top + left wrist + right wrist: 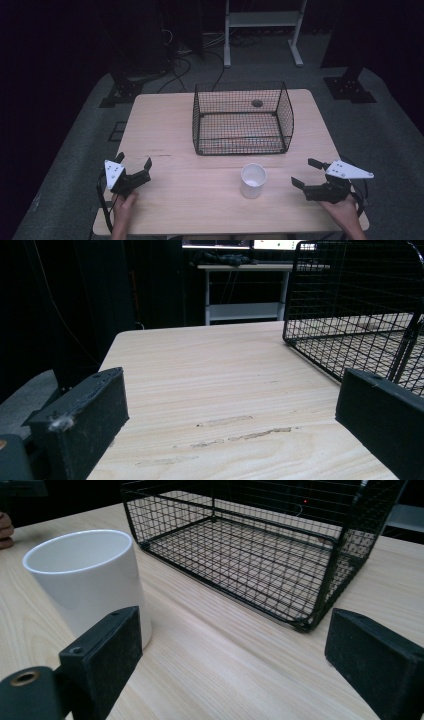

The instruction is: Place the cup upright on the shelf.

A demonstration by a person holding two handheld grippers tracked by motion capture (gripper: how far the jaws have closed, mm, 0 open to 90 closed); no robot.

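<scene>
Smooth white cylindrical cup [253, 180] stands upright on pale woodgrain table [165, 130], near the front of black wire-mesh basket [242, 118]. Left gripper [135, 166] and right gripper [306, 173]: both released, jaws spread, nothing held.

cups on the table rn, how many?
1. A white cup stands upright on the table, in front of the wire basket and nearer the right gripper. The basket looks empty through its mesh, so none seems hidden.

Upright white cup [253, 180] before wire basket [242, 119]
</scene>
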